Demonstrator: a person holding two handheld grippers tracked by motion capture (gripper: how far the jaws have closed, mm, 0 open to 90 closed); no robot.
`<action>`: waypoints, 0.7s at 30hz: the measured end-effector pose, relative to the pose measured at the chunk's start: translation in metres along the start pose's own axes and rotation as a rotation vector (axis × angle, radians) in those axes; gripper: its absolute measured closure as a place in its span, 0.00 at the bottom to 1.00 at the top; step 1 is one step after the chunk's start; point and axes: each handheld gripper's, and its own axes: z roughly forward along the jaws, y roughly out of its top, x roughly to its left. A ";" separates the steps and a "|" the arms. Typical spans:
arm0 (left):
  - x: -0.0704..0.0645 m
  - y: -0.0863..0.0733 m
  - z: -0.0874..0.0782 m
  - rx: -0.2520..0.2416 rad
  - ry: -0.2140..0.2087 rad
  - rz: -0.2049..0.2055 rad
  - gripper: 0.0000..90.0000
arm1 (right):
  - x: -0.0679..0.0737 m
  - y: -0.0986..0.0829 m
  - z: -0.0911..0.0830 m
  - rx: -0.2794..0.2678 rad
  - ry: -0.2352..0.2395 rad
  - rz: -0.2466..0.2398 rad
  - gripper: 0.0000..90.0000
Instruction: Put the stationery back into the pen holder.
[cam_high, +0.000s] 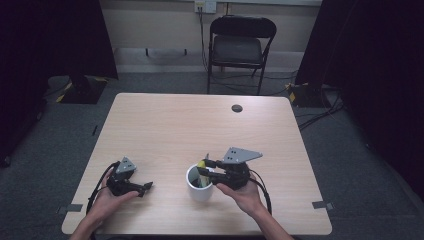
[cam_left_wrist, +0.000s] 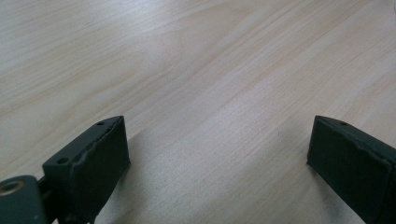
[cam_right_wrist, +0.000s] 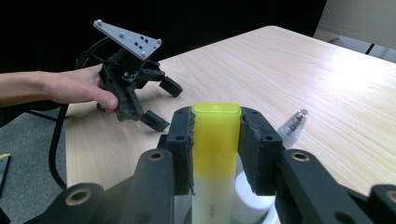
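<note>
A white cup (cam_high: 199, 189) stands near the table's front edge, right of centre. My right gripper (cam_high: 203, 168) hovers just above its rim, shut on a highlighter (cam_high: 200, 165) with a yellow cap. In the right gripper view the jaws (cam_right_wrist: 216, 126) clamp the yellow cap (cam_right_wrist: 216, 140) upright, with the white barrel and the cup's rim (cam_right_wrist: 250, 198) below. A clear-tipped pen (cam_right_wrist: 293, 125) pokes up beside it. My left gripper (cam_high: 145, 187) rests low on the table left of the cup, open with nothing between the jaws (cam_left_wrist: 217, 149). It is also seen open in the right gripper view (cam_right_wrist: 164, 105).
The light wooden table (cam_high: 200, 125) has a dark round grommet (cam_high: 237, 108) near its far edge. A black folding chair (cam_high: 240, 45) stands beyond the table. Cables trail from both grippers off the front edge.
</note>
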 end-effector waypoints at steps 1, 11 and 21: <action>0.000 0.000 0.000 0.000 -0.001 0.001 0.05 | 0.000 -0.001 -0.001 0.004 -0.001 0.001 0.74; 0.000 0.001 0.001 0.001 -0.001 -0.001 0.05 | -0.004 -0.013 -0.011 0.022 -0.014 0.022 0.74; 0.001 0.000 0.000 0.006 0.002 0.004 0.05 | -0.007 -0.019 -0.015 0.043 -0.018 0.027 0.74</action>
